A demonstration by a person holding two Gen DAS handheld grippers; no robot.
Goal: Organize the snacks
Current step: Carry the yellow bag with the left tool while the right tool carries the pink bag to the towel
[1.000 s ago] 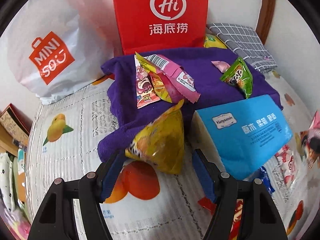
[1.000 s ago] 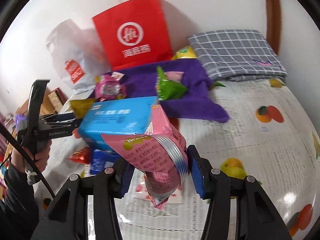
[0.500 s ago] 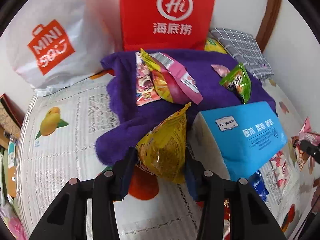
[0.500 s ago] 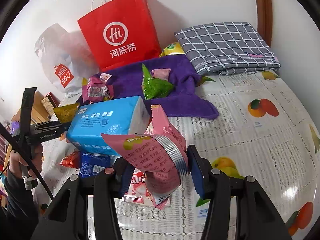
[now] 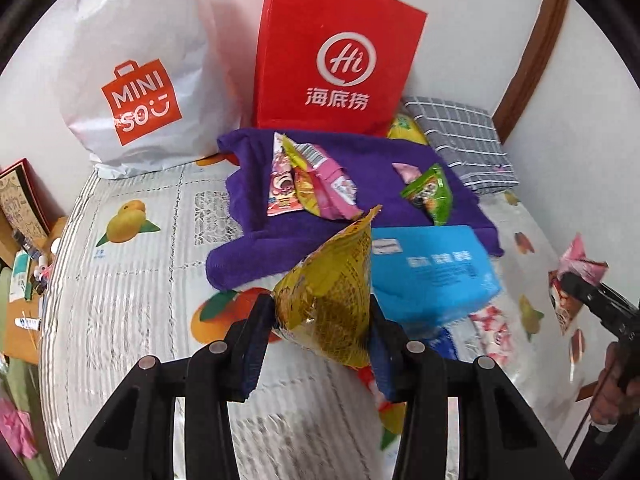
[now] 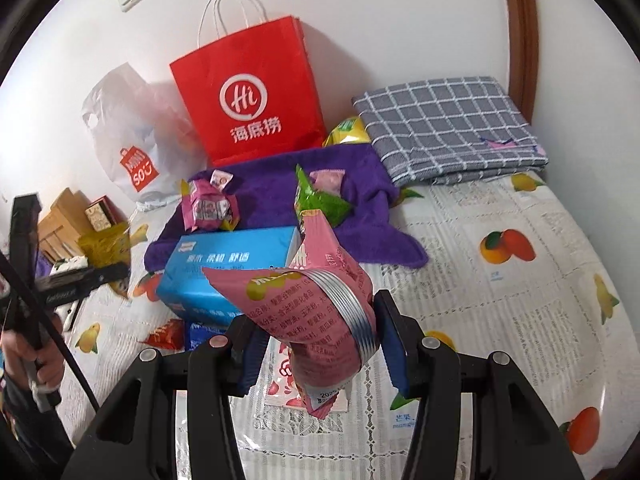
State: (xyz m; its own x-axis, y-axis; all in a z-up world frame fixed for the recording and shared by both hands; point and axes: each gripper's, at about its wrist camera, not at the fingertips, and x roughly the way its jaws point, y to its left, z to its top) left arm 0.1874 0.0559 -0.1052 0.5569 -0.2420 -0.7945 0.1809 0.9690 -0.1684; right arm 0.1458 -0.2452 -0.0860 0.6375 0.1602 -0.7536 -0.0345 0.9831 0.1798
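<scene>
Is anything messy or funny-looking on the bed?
Yes. The purple towel is rumpled, with snack packets dumped on it, and a blue tissue pack lies crooked on more packets. Nothing looks torn or spilled.

white plastic bag (image 5: 136,80): "MINISO" | red paper bag (image 5: 336,64): "Hi 海底捞"
</scene>
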